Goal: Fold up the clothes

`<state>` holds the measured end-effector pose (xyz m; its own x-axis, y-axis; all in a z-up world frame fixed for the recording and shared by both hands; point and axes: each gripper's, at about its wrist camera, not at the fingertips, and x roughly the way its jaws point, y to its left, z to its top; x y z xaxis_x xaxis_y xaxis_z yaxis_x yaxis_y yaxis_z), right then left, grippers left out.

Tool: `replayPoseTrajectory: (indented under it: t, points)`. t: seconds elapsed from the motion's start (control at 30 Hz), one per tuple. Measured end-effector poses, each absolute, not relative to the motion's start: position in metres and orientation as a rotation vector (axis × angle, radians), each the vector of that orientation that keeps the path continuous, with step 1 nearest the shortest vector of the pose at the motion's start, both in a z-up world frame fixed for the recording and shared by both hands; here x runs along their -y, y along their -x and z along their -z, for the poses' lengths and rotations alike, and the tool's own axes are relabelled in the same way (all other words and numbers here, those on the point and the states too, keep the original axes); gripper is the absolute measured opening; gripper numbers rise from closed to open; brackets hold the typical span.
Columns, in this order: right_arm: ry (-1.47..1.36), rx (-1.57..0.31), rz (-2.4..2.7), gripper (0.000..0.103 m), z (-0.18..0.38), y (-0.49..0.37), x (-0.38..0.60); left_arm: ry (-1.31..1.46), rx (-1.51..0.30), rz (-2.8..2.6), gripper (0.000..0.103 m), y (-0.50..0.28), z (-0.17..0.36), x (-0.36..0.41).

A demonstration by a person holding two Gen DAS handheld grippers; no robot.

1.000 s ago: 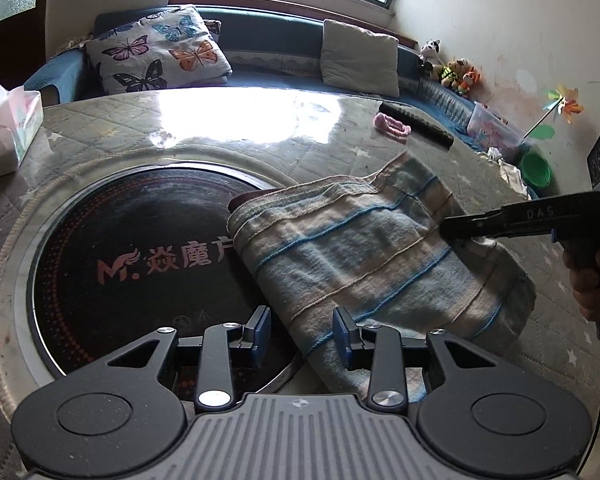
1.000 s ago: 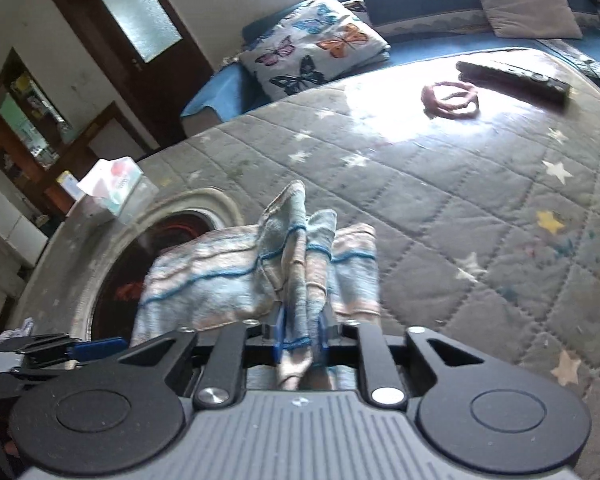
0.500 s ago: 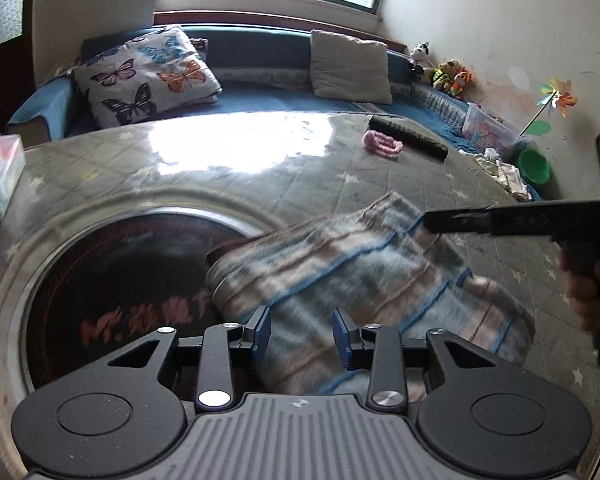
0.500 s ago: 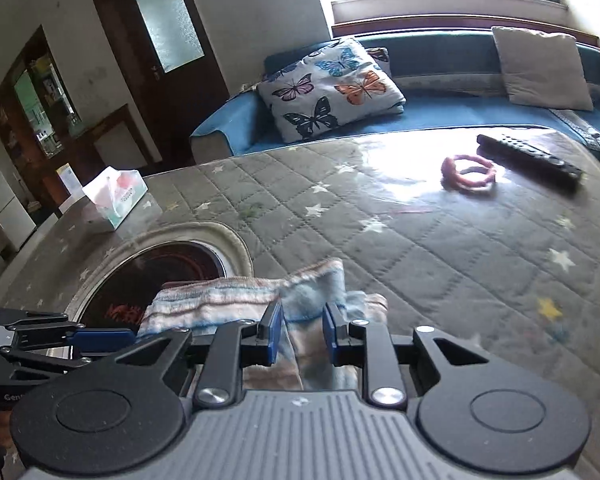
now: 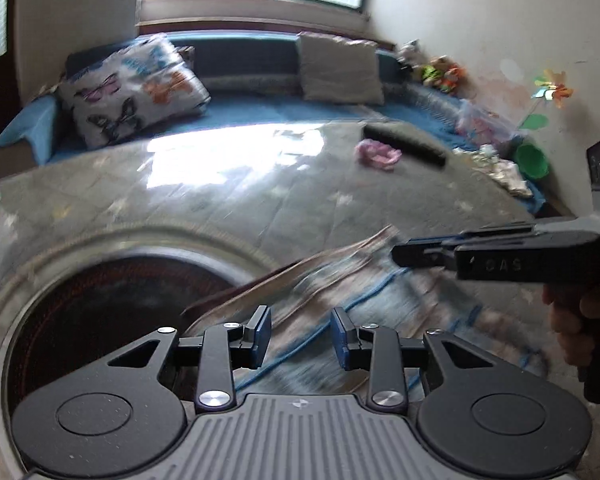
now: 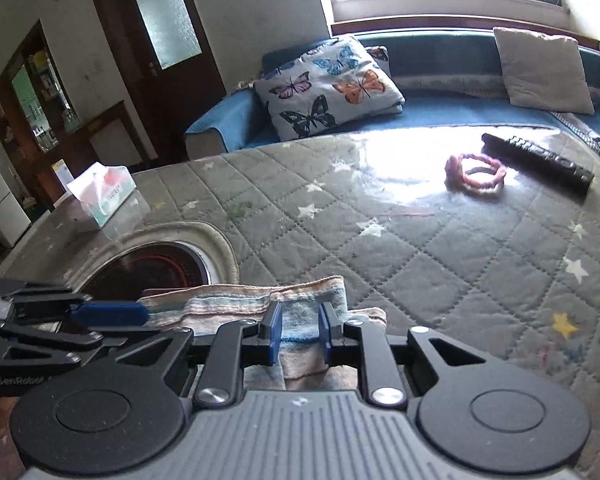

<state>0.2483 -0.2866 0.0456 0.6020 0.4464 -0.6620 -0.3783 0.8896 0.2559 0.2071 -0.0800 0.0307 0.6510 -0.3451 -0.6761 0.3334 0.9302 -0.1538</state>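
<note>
Striped terry, one folded towel point(image 6: 260, 306) on the quilted table point(image 6: 440, 264), lapping the dark round inset point(image 6: 156, 270) at its 4 o'clock edge. Two grippers over it: left gripper point(image 5: 300, 334) spread wide, gripping nothing; right gripper point(image 6: 298, 334) parted, towel showing between its fingers, unpinched. Far side, 1 o'clock: one pink scrunchie point(image 6: 476, 174), one remote point(image 6: 540, 158). One tissue box point(image 6: 102, 196) at 10.
</note>
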Motion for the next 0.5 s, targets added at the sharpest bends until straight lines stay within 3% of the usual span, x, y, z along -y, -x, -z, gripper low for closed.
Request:
replayPoseTrajectory:
  t: [0.5]
  points:
    - [-0.149, -0.820, -0.477, 0.018, -0.040, -0.198, 0.320, -0.052, -0.773, 0.445, 0.034, -0.215, -0.018, 0.110]
